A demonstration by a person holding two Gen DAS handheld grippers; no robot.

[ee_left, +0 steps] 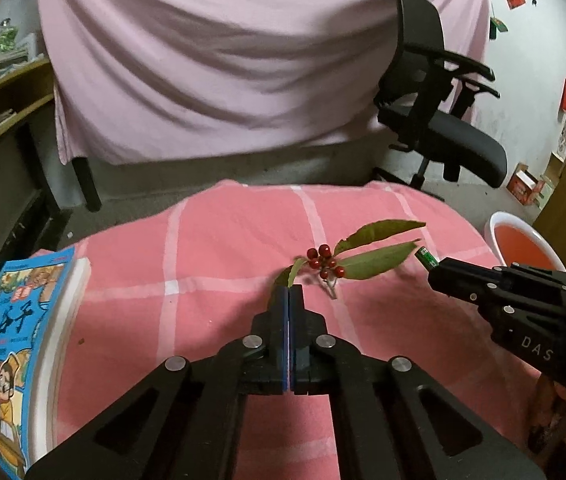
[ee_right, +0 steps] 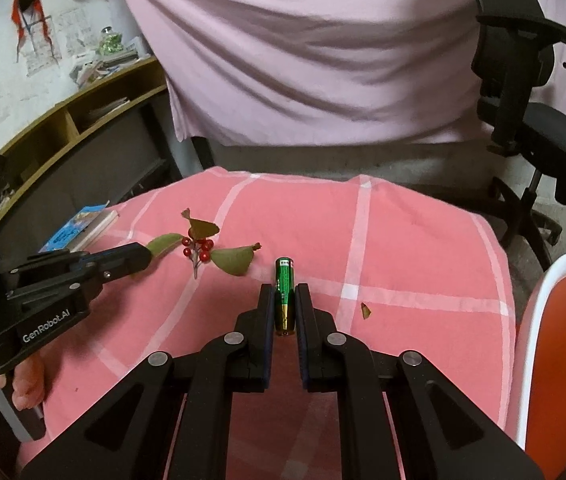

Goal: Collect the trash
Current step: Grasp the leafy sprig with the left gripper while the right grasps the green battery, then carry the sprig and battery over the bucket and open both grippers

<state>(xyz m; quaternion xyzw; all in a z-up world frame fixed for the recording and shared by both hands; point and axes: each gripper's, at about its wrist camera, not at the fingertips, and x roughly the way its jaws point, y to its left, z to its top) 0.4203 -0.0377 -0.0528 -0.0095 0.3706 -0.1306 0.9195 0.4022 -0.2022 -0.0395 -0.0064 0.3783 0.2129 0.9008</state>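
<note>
A sprig with red berries [ee_left: 325, 262] and several green leaves lies on the pink checked cloth [ee_left: 223, 248]. My left gripper [ee_left: 289, 290] is shut, its tips pinching the sprig's near leaf [ee_left: 289, 274]. From the right wrist view the same gripper [ee_right: 143, 258] comes in from the left, with the leaf [ee_right: 165, 244] sticking out of its tip. My right gripper [ee_right: 285, 288] is shut on a green and gold battery [ee_right: 284, 270], which lies lengthwise between the pads. In the left wrist view the battery's end [ee_left: 424, 258] pokes out of the right gripper [ee_left: 435, 272].
A blue picture book [ee_left: 7, 340] lies at the cloth's left edge. An orange bin with a white rim [ee_right: 563, 340] stands off the right edge. A small leaf scrap [ee_right: 365, 310] lies right of the battery. A black office chair [ee_left: 443, 120] and a draped pink sheet [ee_left: 223, 60] stand behind.
</note>
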